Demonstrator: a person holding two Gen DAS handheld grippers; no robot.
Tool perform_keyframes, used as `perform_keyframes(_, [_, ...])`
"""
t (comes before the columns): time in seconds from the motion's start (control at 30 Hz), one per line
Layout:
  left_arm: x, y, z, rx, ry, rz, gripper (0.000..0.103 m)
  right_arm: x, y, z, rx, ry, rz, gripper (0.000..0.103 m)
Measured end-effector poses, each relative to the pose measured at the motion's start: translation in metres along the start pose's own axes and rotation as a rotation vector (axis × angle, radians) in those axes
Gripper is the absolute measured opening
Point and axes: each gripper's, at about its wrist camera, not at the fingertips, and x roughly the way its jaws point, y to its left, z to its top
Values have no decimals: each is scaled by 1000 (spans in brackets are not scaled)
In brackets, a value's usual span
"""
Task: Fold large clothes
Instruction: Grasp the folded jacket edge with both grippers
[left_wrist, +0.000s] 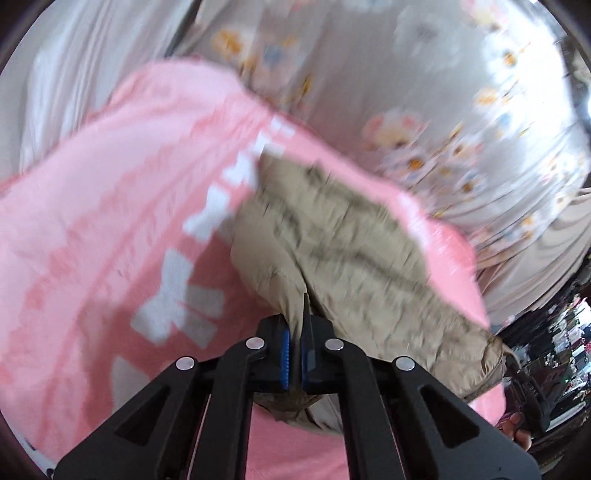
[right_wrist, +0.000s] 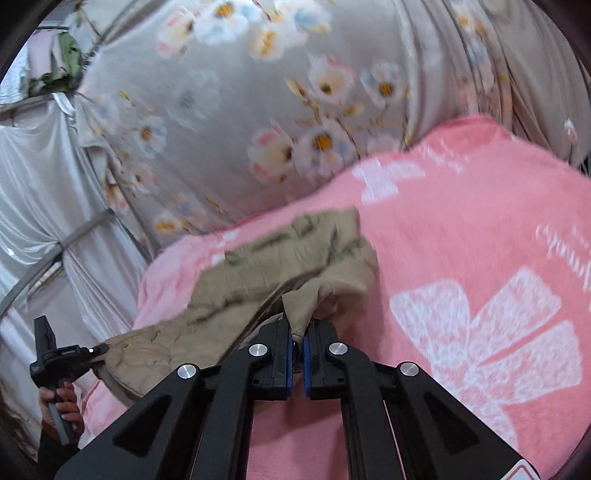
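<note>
The left gripper clenches a crinkled khaki quilted garment. The right gripper pinches another fold. Beneath lies a fluffy pink blanket.

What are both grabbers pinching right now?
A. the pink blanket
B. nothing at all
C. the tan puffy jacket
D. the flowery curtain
C: the left gripper and the right gripper are each shut on a fold of the tan puffy jacket, which lies over the pink blanket.
</note>
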Motion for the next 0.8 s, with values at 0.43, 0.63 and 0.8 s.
perform_keyframes(0.43, [29, -50, 95, 89, -125, 75, 3, 65, -31, 93, 102, -114, 21, 3])
perform_keyframes(0.63, [161, -48, 127, 141, -41, 276, 4, 175, -53, 102, 136, -39, -53, 3])
perform_keyframes(0.8, [238, -32, 128, 154, 54, 371, 4, 245, -67, 95, 138, 41, -148, 4])
